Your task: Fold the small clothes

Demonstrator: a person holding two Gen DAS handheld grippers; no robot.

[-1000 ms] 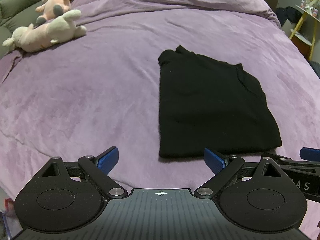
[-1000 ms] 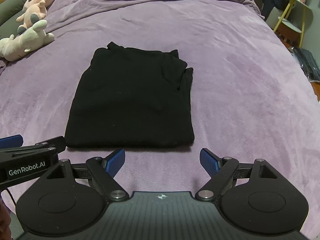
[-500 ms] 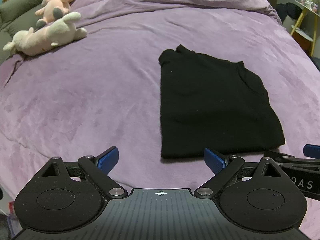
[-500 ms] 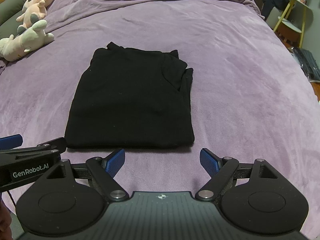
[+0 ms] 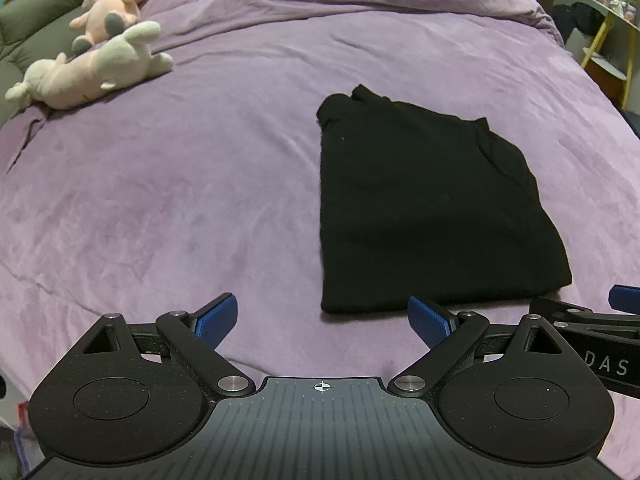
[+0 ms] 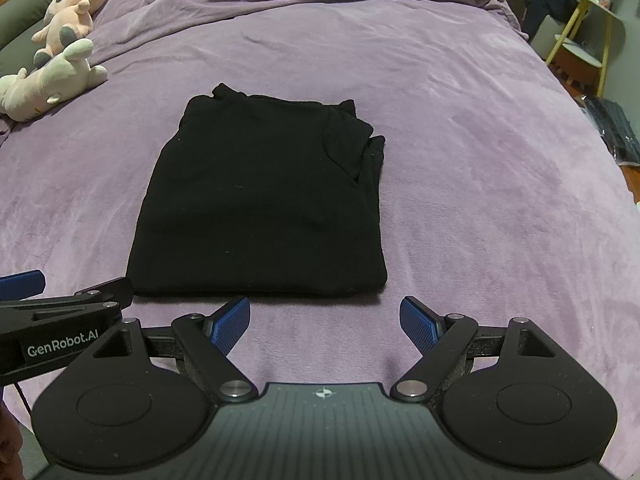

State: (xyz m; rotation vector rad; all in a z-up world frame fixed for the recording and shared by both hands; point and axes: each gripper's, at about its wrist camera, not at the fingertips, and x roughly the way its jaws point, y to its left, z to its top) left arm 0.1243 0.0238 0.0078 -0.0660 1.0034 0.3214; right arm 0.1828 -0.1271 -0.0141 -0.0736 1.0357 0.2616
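Observation:
A black garment (image 5: 424,208) lies folded into a rough rectangle on the purple bedspread (image 5: 200,184); it also shows in the right wrist view (image 6: 264,200). My left gripper (image 5: 322,318) is open and empty, hovering just short of the garment's near left corner. My right gripper (image 6: 325,320) is open and empty, just short of the garment's near edge. Each gripper shows at the side of the other's view.
Two plush toys (image 5: 96,60) lie at the far left of the bed, next to a grey cushion (image 5: 28,28). A yellow-legged side table (image 6: 588,40) and dark items on the floor stand off the bed's right side.
Both grippers have drifted very slightly; the garment sits a touch lower in the left wrist view. Nothing was taken hold of or let go.

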